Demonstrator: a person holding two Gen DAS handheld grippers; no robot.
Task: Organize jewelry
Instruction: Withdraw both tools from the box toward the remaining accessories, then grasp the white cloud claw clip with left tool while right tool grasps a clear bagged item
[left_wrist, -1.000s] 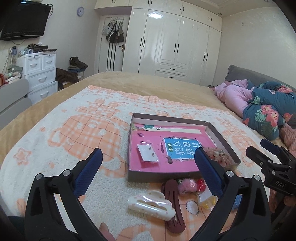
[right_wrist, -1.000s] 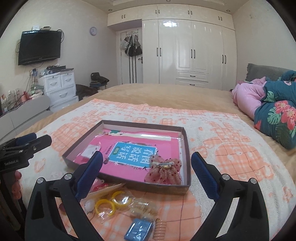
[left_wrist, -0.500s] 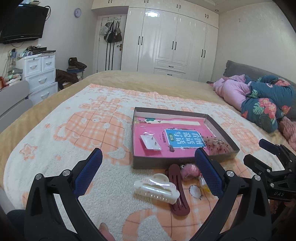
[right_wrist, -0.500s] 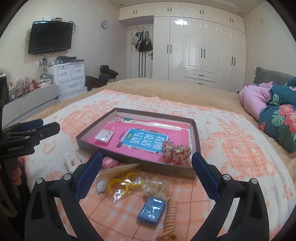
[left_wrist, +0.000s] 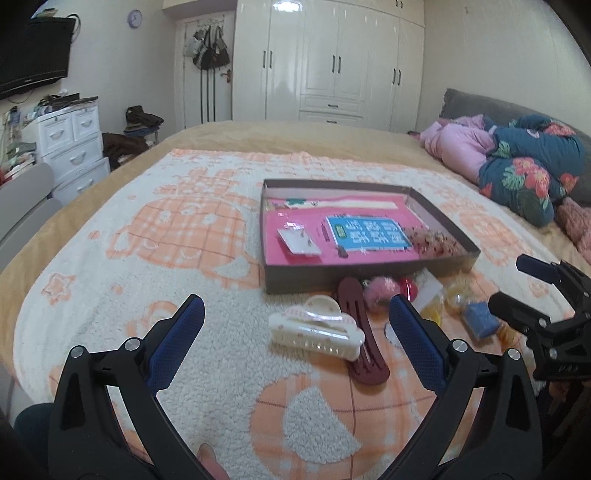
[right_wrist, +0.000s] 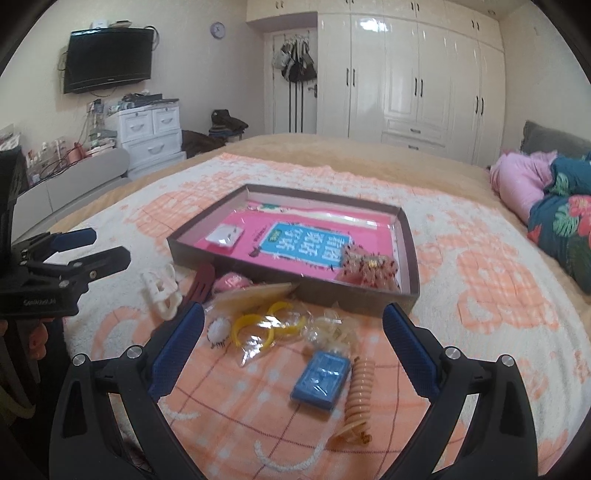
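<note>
- The jewelry lies in a loose scatter on the bed's orange-and-white blanket (left_wrist: 192, 266), just in front of the near wall of a shallow box (left_wrist: 369, 275).
- Nearest my left claw (left_wrist: 295, 314) is a white claw clip (left_wrist: 314, 328), touching a dark red flat hair clip (left_wrist: 360, 328). Both look like light, rigid plastic, probably slippery; I would pinch the white one across its narrow body.
- In front of my right claw (right_wrist: 293, 323) are yellow rings in a crinkly clear bag (right_wrist: 266, 328), a small blue card (right_wrist: 320, 380) and a peach spiral hair tie (right_wrist: 358, 397). The bag looks soft and likely to slide; the spiral looks springy, so I judge a grip across its middle is best.
- A pink pom-pom (left_wrist: 380, 288) sits touching the box wall.
- Both my claws are spread wide apart and hold nothing.
- The box is lined with a pink sheet bearing a blue label. Inside lie a small white earring card (left_wrist: 299, 242) on the left and a frilly pink hair bow (right_wrist: 369, 267) in the near right corner.
</note>
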